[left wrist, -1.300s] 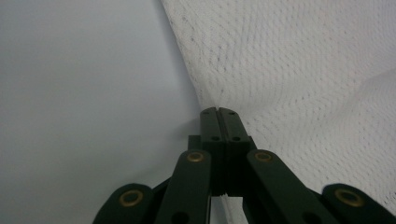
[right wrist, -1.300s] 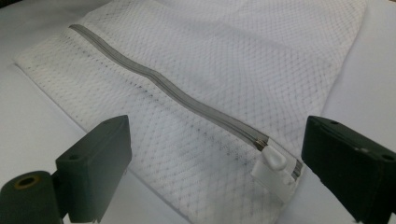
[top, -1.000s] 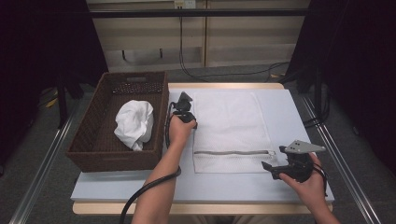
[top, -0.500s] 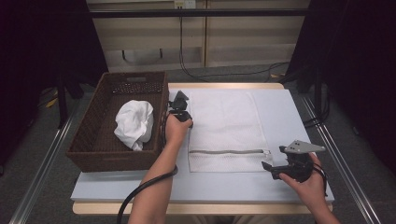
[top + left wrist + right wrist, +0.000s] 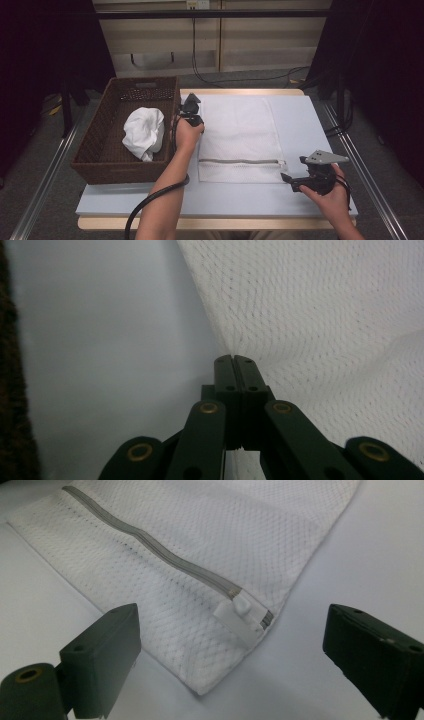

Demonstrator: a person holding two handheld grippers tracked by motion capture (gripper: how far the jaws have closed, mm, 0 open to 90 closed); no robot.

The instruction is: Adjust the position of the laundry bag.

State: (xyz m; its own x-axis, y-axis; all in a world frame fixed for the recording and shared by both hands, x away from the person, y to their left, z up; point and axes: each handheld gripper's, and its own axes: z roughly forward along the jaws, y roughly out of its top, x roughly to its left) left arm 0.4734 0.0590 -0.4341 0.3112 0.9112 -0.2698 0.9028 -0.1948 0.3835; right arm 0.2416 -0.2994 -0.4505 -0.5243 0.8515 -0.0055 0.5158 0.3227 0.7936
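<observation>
landmark: the white mesh laundry bag [image 5: 241, 137], lying flat on the pale surface [image 5: 310, 120]; every place below is told from it.
bag: zip [image 5: 240, 161] runs across it close to the person's edge, and looks shut along its length; the white zip pull [image 5: 239, 615] sits at the end nearest the right gripper.
left gripper [image 5: 190, 108]: at the bag's left edge, toward the far end; in the left gripper view its jaws are pressed together, with the mesh edge meeting their tips, so it looks to be pinching the bag's edge.
right gripper [image 5: 290, 181]: just off the bag's near right corner, not touching it; jaws spread wide, one on each side of the zip pull in the right gripper view, with bare surface beneath.
basket [image 5: 107, 155]: brown wicker, just left of the bag, beyond the left hand [image 5: 186, 134].
cloth [image 5: 144, 132]: crumpled white piece inside the basket, apart from the bag.
step in hand: as i judge it, steadying the bag with the left while the right lines up on the zip pull to open it.
next move calls for: easing the right gripper forward and down until the pull lies between its jaws, closing on that small tab alone without catching mesh, then drawing along the zip toward the left while the pinched edge keeps the bag from sliding.
risk: the pull is small and lies flat, so the jaws may slip off it.
</observation>
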